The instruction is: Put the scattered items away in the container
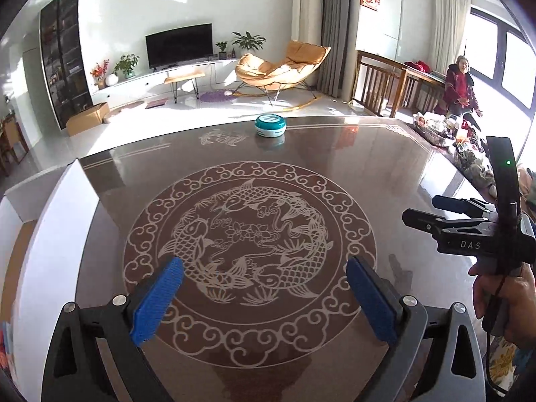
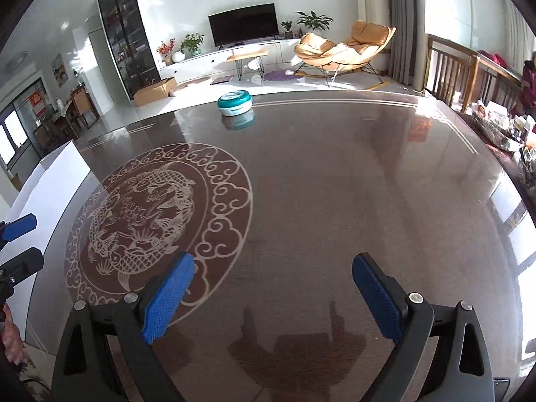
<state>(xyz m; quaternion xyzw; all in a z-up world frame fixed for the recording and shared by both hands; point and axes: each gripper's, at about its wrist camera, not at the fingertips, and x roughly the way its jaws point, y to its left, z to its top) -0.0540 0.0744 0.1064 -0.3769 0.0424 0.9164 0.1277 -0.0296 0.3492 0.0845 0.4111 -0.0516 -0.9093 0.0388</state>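
Both grippers' ribbed blue fingers (image 1: 157, 298) spread wide, empty, above glossy carp-patterned table (image 1: 335, 154); round teal tin (image 1: 270, 125) far.

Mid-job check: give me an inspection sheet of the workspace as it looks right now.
Surface: glossy brown table with a carp medallion, mostly bare.
Job's things: teal and white round tin near the far edge; white box at the left edge.
Clutter: heaped items along the table's right side.
Grippers: left gripper open, nothing between the pads; right gripper open, nothing between the pads.
Cables: thin cord by the hand.
Surroundings: television, tan rocking chair, seated person.
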